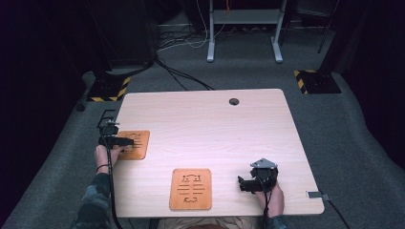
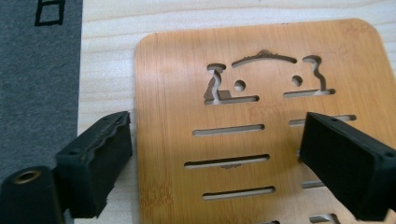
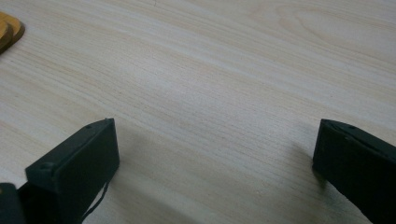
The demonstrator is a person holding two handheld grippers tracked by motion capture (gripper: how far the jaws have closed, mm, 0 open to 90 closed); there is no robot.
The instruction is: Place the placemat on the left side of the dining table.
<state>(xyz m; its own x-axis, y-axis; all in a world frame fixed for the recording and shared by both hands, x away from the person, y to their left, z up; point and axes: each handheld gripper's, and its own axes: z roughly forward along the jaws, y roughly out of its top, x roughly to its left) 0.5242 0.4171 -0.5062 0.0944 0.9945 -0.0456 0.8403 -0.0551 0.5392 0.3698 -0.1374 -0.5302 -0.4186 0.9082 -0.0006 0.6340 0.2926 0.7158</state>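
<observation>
A pale wooden desk (image 1: 215,124) carries two carved wooden boards. One board (image 1: 191,188) lies near the front edge, in the middle. The other board (image 2: 261,126) lies at the desk's left edge, under the left tongs (image 2: 215,158), whose jaws stand spread wide over it, pressing nothing. The right tongs (image 3: 215,163) rest released above bare desk near the front right corner.

Orange-brown slotted wooden mat (image 2: 261,121), black jaws.
</observation>
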